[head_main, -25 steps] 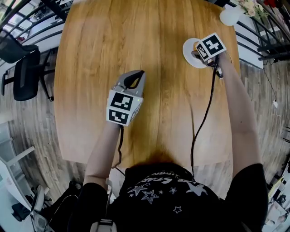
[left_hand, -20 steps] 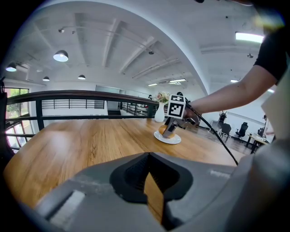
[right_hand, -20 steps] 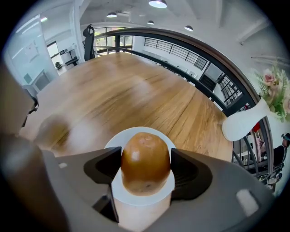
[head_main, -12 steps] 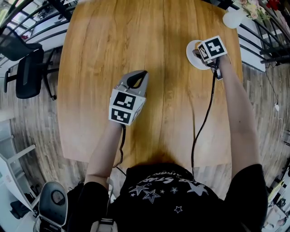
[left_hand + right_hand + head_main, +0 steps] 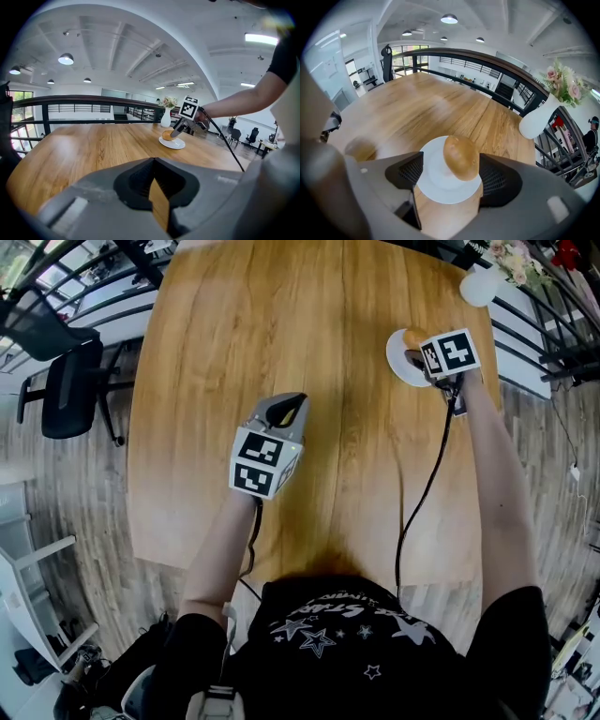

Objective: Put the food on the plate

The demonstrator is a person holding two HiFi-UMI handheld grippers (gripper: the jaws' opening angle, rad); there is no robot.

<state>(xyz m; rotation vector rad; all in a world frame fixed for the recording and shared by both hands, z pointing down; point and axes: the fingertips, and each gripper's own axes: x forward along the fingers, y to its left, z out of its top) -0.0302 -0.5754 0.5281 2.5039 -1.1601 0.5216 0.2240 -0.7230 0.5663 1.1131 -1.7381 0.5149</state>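
Right gripper (image 5: 449,176) in my hand has just opened its jaws wide; between them, ungripped, the brown oval bun (image 5: 461,157) lies on the round white plate (image 5: 436,187).

The right gripper (image 5: 451,174) points steeply down; its jaws have just opened wide, off the bun (image 5: 461,157) between them. The left gripper (image 5: 294,401) has its jaws together.

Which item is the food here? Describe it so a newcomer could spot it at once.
On the wooden table, go to the far right corner, near the white vase. A small white plate sits there, and on it lies the food: a smooth golden-brown oval, unlike its white neighbours.
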